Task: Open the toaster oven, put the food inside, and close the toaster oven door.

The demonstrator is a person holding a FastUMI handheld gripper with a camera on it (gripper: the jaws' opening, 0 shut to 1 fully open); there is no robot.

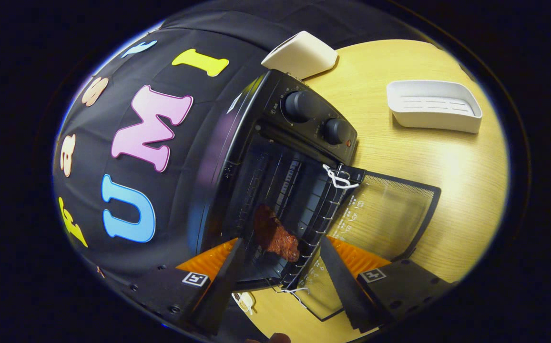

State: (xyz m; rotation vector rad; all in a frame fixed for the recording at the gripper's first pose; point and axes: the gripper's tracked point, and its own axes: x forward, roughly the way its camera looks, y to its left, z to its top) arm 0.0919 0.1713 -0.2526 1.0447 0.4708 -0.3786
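Toaster oven: one black metal toaster oven [275, 157] on the light wood-grain table [447, 166], backed up against the black cloth wall.
Knobs: two round black knobs [299, 105] on its control panel, plus a small orange dot beside the lower one.
Door: one glass door with a black frame [390, 209], swung fully open and lying flat over the table. White cord [336, 177] is tied at the hinge corner.
Food: one reddish-brown chunk of food [278, 234], looks like fried meat, sitting inside the oven on the wire rack [304, 205], near the front edge.
Trays: two white plastic things on the table, a shallow rectangular tray [435, 105] well apart from the oven and a white box-like piece [301, 55] just behind the oven.
Writing: some tiny white markings on the glass and panel, way too small to read.
Jaws: gripper [285, 281] spread wide, holding nothing, touching nothing. The food sits just ahead of them, roughly between the tips.
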